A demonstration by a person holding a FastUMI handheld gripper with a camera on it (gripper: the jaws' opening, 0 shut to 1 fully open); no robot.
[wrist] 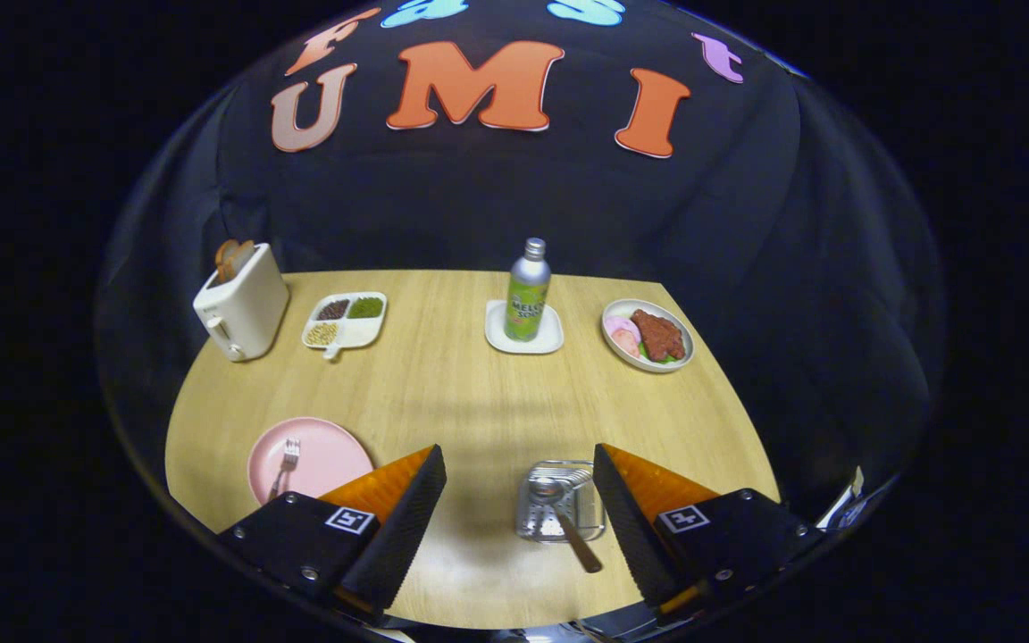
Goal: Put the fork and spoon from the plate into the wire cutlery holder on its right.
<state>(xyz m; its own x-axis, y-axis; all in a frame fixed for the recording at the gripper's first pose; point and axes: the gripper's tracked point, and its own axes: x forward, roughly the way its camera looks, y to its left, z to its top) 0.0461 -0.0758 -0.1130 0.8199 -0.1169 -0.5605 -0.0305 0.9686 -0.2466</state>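
Between the two fingers, toward the right one, the wire cutlery holder (pixel 561 502) is seen on the wooden table (pixel 470 393), with the spoon (pixel 565 521) already lodged in it: bowl up inside the wire frame, handle slanting out toward 5 o'clock and ending just beside the right finger. The gripper (pixel 519 500) is held spread wide, nothing pinched, both fingers clear of the holder and the spoon. At 9 o'clock from the holder, beyond the left finger, the pink plate (pixel 311 457) is found, its near edge partly covered by that finger. The fork (pixel 284 466) is lying on the plate, tines pointing to 12 o'clock, handle running down toward 7 o'clock; it is untouched by the gripper. Farther out on the table, at about 12 o'clock from the gripper, a green bottle (pixel 528 290) with a silver cap is stood upright on a small white tray (pixel 524 329). At roughly 1 o'clock an oval dish (pixel 648 335) holding reddish food is set near the table's far right edge. At 11 o'clock a divided white dish (pixel 346 320) with three fillings is placed, and just to its left a white toaster (pixel 241 302) with bread slices sticking out of the top. Holder and plate are well apart, separated by the left finger and bare tabletop.
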